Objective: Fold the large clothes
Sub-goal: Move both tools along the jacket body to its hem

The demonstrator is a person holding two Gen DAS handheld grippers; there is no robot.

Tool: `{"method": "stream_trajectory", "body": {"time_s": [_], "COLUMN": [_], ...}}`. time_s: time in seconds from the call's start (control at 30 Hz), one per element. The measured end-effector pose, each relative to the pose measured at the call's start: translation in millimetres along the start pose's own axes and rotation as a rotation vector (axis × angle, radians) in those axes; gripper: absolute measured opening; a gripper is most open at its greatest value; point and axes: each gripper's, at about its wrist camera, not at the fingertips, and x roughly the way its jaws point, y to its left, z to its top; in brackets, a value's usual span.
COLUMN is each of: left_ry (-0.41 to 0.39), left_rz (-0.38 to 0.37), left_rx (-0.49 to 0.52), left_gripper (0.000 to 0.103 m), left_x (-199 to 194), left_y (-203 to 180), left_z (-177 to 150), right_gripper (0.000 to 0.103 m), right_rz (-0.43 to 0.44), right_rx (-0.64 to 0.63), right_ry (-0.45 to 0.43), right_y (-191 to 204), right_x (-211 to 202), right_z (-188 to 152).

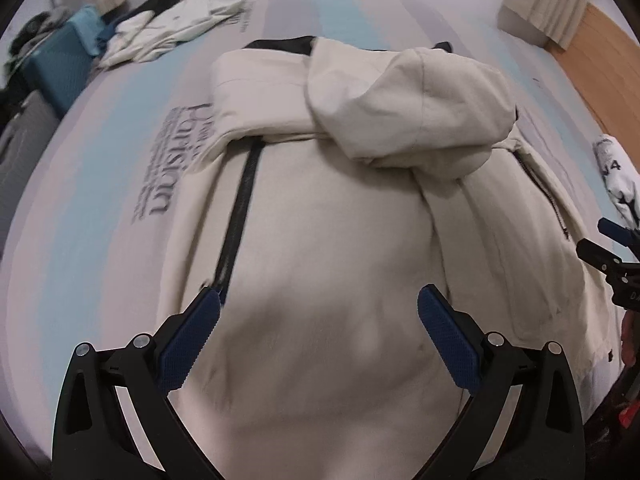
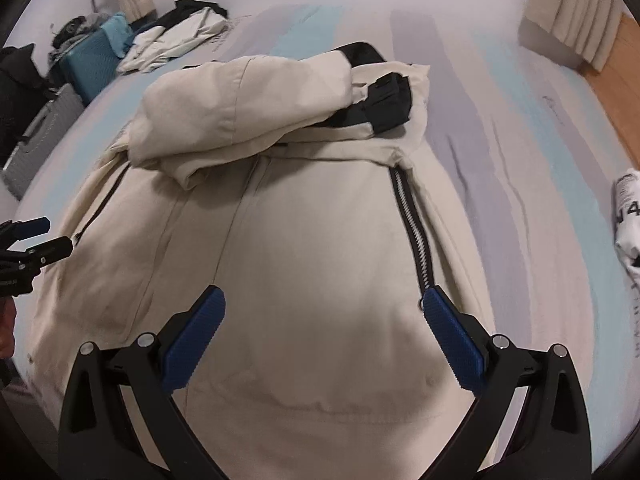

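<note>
Cream jacket (image 1: 328,240) on striped bed (image 1: 100,184), sleeves folded across chest.
Left tongs (image 1: 319,334) and right tongs (image 2: 323,332) both spread wide above hem, gripping nothing; pile of clothes (image 1: 168,24) at far corner.

This is a bedroom in a home. A bed (image 1: 120,184) with a sheet striped in pale blue, lilac and white fills most of both views, and a cream jacket (image 1: 328,240) lies spread on it. At upper left, a heap of loose clothes (image 2: 180,36) sits on the bed's far edge beside a teal suitcase (image 2: 90,66). Pleated curtains (image 2: 580,28) hang at upper right above what looks like a wooden floor (image 1: 600,52).
</note>
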Motion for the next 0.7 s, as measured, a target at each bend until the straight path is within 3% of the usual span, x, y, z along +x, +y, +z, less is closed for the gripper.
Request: {"method": "stream_trajectory", "body": {"time_s": [0.2, 0.37, 0.6, 0.7], "left_ry": [0.031, 0.068, 0.095, 0.096], "left_rz": [0.067, 0.064, 0.063, 0.061], "left_rx": [-0.009, -0.068, -0.076, -0.069], "left_gripper": [0.097, 0.097, 0.097, 0.097], "left_x": [-16.0, -23.9, -22.4, -23.5], "left_y": [-2.8, 11.7, 31.5, 38.4], "left_z": [-48.1, -76.6, -96.9, -101.6], "right_gripper": [0.095, 0.095, 0.095, 0.095], "right_rz": [0.031, 0.020, 0.082, 0.052], "right_rx": [-0.048, -0.049, 0.073, 0.093], "right_ry": [0.021, 0.030, 0.109, 0.127], "right_y": [-7.6, -11.7, -32.1, -43.0], "right_x": [-7.3, -19.1, -25.8, -29.0], "right_z": [-19.0, -41.2, -76.4, -88.9]}}
